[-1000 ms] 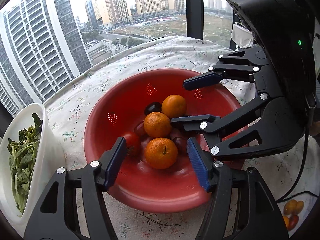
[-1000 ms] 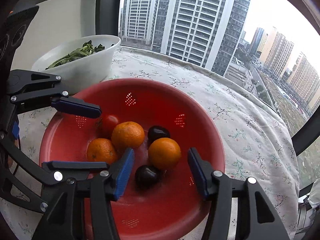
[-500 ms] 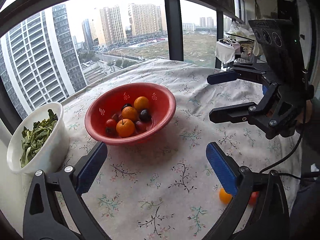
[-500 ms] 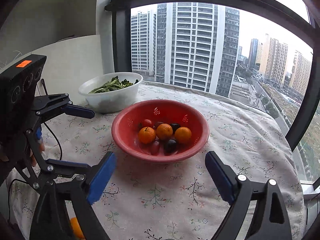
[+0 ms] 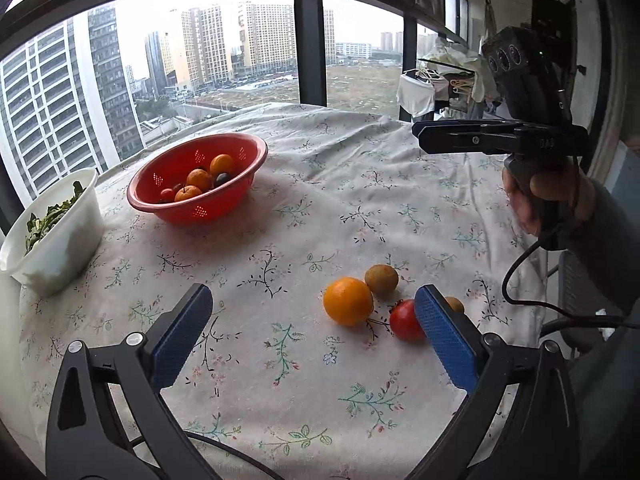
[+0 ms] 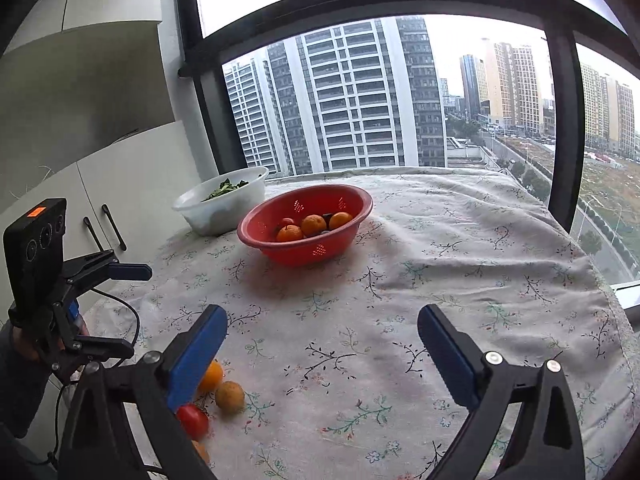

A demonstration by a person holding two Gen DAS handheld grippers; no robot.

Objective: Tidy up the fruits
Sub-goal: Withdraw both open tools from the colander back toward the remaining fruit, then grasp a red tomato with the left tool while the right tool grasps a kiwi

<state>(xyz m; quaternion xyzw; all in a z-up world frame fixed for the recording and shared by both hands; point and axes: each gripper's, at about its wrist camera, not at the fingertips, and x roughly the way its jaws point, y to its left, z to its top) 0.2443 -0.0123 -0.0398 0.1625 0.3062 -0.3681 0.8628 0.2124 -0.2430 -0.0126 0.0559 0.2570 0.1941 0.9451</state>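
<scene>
Two grippers, left and right, fingers wide and empty, above the counter; red colander far, loose orange near: firm, rollable, best gripped across its middle.

Red colander, white bowl, floral tablecloth, blue-padded tool
</scene>
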